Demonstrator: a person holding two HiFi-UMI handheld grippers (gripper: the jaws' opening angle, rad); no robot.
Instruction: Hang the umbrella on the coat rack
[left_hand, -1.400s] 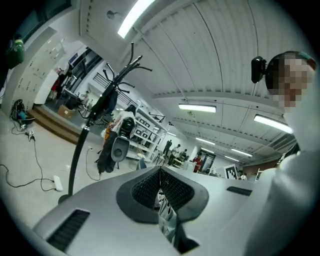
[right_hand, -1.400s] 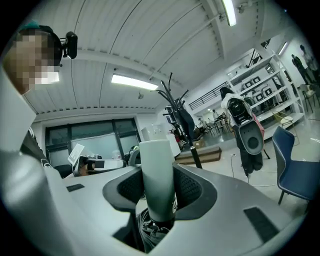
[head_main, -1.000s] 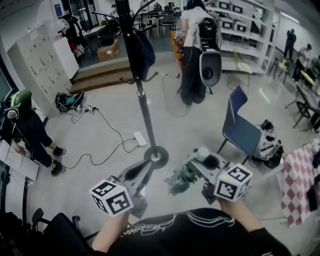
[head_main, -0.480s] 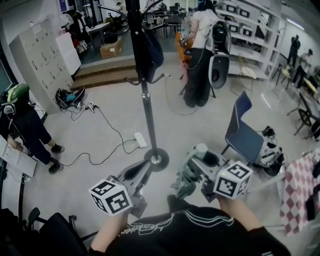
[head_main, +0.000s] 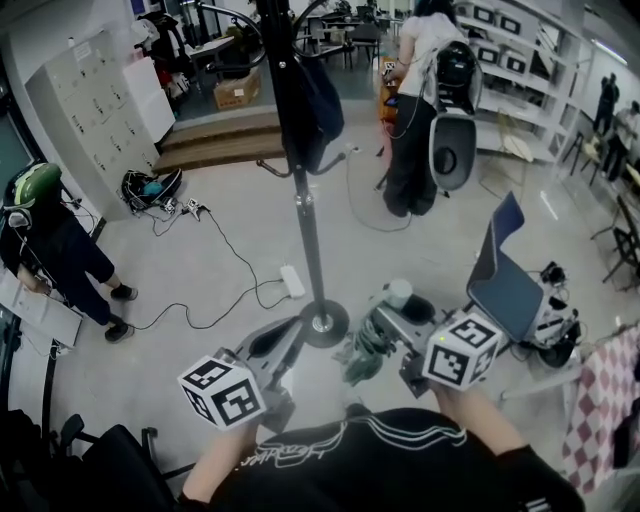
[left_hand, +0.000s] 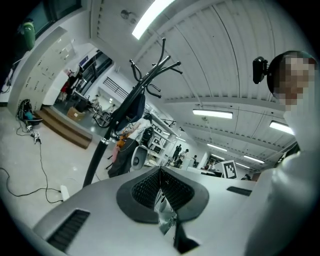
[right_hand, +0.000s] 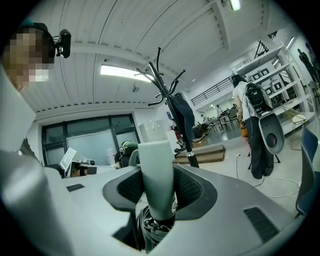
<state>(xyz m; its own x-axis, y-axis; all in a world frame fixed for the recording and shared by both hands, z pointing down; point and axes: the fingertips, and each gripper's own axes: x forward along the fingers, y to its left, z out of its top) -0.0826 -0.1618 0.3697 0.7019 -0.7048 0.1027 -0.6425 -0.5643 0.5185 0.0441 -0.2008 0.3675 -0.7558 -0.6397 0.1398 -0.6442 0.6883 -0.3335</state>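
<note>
Grey-green umbrella (right_hand: 156, 170) pinched by its handle in right claw (right_hand: 159, 192), left claw (left_hand: 161, 187) pressed together, coat rack (head_main: 305, 220) ahead

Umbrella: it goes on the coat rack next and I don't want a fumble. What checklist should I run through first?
1. Right hand-held gripper clamped on the umbrella handle: ok.
2. Left hand-held gripper free, jaws together: ok.
3. Coat rack upright ahead: ok.
4. A bare hook available: ok.
5. Floor near the base clear: not ok, a power strip lies there.
6. Hanging loop on the umbrella: cannot tell.
</note>
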